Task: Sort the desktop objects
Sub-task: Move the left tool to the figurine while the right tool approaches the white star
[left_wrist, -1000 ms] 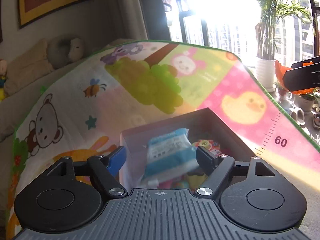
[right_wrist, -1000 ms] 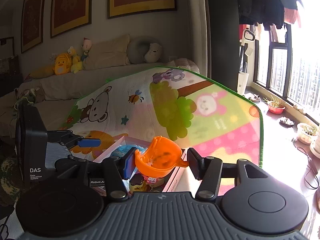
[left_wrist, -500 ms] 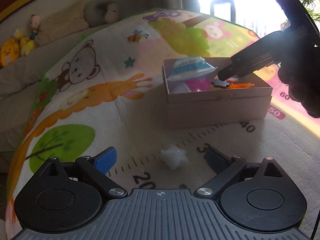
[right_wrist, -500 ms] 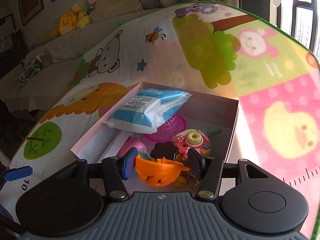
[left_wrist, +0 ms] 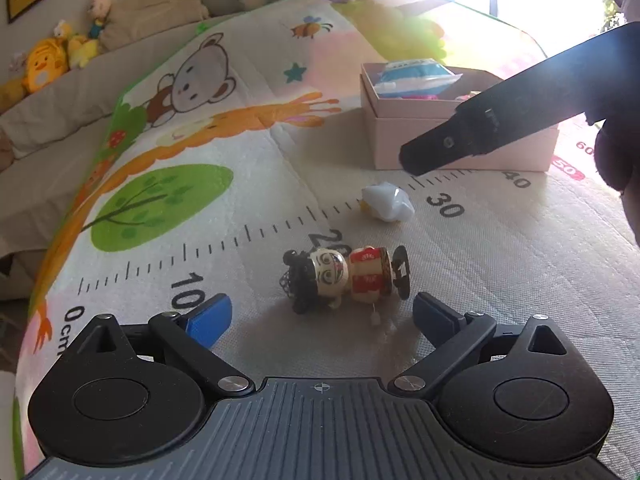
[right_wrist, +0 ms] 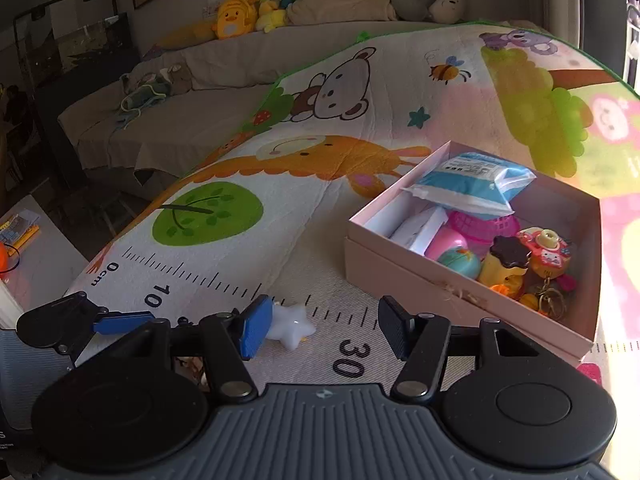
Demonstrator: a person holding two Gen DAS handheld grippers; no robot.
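Left gripper [left_wrist: 322, 316] wide, empty; doll [left_wrist: 344, 276] lies on mat just ahead, between jaws. Right gripper [right_wrist: 326, 326] empty, jaws opening, star [right_wrist: 292, 326] beside left pad. Straddle squarely, squeeze, carry to box [right_wrist: 460, 292].

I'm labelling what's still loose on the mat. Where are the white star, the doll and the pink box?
white star [right_wrist: 291, 325], right wrist view, its centre.
doll [left_wrist: 343, 276], left wrist view, its face.
pink box [right_wrist: 404, 276], right wrist view, its front wall.
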